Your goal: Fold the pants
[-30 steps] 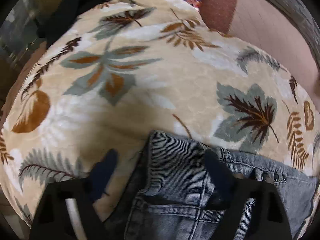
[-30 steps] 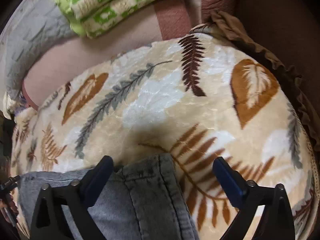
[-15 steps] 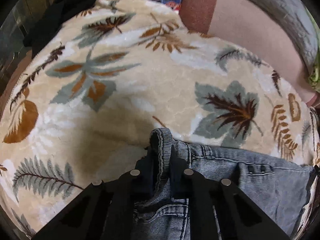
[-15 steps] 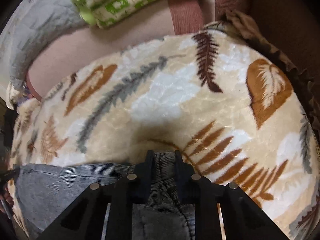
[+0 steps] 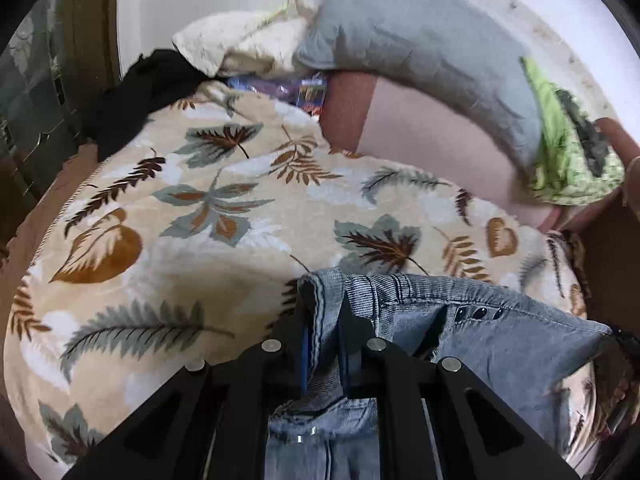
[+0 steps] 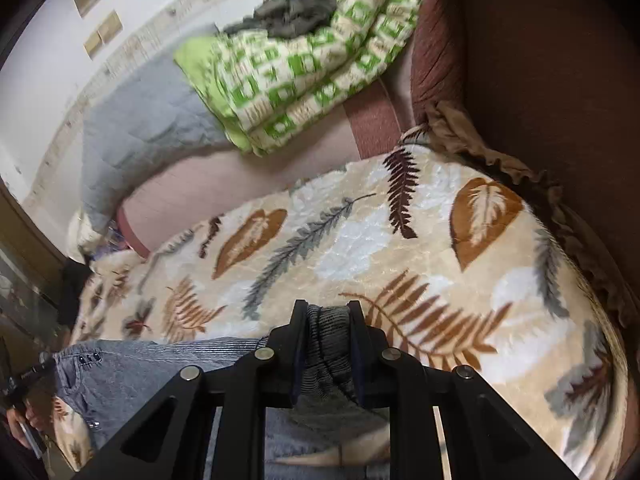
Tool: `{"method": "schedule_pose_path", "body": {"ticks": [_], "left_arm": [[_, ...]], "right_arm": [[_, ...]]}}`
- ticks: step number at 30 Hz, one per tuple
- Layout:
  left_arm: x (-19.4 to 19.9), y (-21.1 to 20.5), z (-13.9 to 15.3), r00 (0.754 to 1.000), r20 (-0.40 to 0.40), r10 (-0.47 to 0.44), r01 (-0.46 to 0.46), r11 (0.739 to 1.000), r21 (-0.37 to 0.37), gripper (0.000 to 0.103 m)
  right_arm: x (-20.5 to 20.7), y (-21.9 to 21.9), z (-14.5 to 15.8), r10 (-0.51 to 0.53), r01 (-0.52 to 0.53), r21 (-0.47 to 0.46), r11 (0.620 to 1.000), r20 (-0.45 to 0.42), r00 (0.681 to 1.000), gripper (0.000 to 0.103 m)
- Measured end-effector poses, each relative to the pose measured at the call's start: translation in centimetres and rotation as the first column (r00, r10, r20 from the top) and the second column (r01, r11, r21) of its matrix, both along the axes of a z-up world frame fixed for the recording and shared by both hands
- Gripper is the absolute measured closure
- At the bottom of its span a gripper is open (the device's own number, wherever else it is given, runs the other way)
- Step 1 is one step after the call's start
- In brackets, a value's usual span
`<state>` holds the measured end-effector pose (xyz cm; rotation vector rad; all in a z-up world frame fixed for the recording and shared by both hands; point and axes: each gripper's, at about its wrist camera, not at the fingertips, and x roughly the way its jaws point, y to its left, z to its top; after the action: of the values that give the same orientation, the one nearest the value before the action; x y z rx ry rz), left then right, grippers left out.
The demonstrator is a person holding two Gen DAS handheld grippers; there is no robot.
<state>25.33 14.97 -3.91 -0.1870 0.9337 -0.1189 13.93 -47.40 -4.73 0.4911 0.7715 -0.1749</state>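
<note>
Pants [image 5: 500, 340] of grey-blue denim are at the bottom of the left wrist view, and the left gripper [image 5: 323, 320] is clenched on one end of their waistband. The band stands up between the two black fingers [image 5: 352, 340] as a narrow fold. To the right of the gripper the waistband runs on, stretched, with three dark buttons [image 5: 478, 313] just beside the fingers. Ahead of the gripper lies a beige blanket [image 5: 240, 220] with leaf prints. Beyond the blanket, farther ahead, are a black cloth [image 5: 140, 96] to the left, a grey pillow [image 5: 420, 40] in the middle and a green quilt [image 5: 560, 160] to the right.

In the right wrist view the right gripper [image 6: 328, 316] grasps the other end of the waistband; a dark bunch of denim sits tight between its fingers [image 6: 298, 336]. The pants [image 6: 160, 372] stretch from this grip to the left, where the same buttons [image 6: 89, 358] show near the edge of the picture. Part of a hand [image 6: 24, 420] is seen at the far lower left. The blanket [image 6: 440, 260] spreads ahead and to the right of the gripper. Past it, ahead, lies the green quilt [image 6: 300, 60] with a dark grey cloth [image 6: 296, 4] on top, and the pillow [image 6: 140, 128] is to the left of the quilt. A brown frilled edge [image 6: 520, 168] borders the blanket on the right.
</note>
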Motion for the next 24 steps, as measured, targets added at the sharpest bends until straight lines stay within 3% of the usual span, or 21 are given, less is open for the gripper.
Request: {"method": "schedule_pose_path", "body": {"ticks": [5, 10, 14, 19, 24], "left_arm": [[-7.2, 1.9, 1.1, 0.998, 0.055, -0.020, 0.021, 1.000, -0.015, 0.092], [-14.2, 3.2, -0.6, 0.998, 0.052, -0.027, 0.027, 1.000, 0.001, 0.092], [-18.7, 4.0, -4.1, 1.000, -0.010, -0.028, 0.028, 0.999, 0.018, 0.092], [-21.2, 4.2, -8.1, 0.992, -0.124, -0.011, 0.017, 0.998, 0.052, 0.091], [-23.5, 4.5, -7.9, 0.987, -0.163, -0.002, 0.024, 0.991, 0.130, 0.088]], "right_arm": [[-6.9, 0.3, -0.2, 0.009, -0.009, 0.030, 0.999, 0.006, 1.000, 0.083], [-13.5, 0.9, -2.5, 0.019, -0.017, 0.059, 0.998, -0.026, 0.999, 0.083], [-18.3, 1.0, -5.7, 0.034, -0.025, 0.096, 0.995, -0.092, 0.995, 0.083], [-22.0, 1.0, -10.2, 0.104, -0.066, 0.174, 0.983, -0.222, 0.969, 0.079], [-23.6, 0.4, -10.0, 0.131, -0.084, 0.179, 0.980, -0.270, 0.954, 0.070]]}}
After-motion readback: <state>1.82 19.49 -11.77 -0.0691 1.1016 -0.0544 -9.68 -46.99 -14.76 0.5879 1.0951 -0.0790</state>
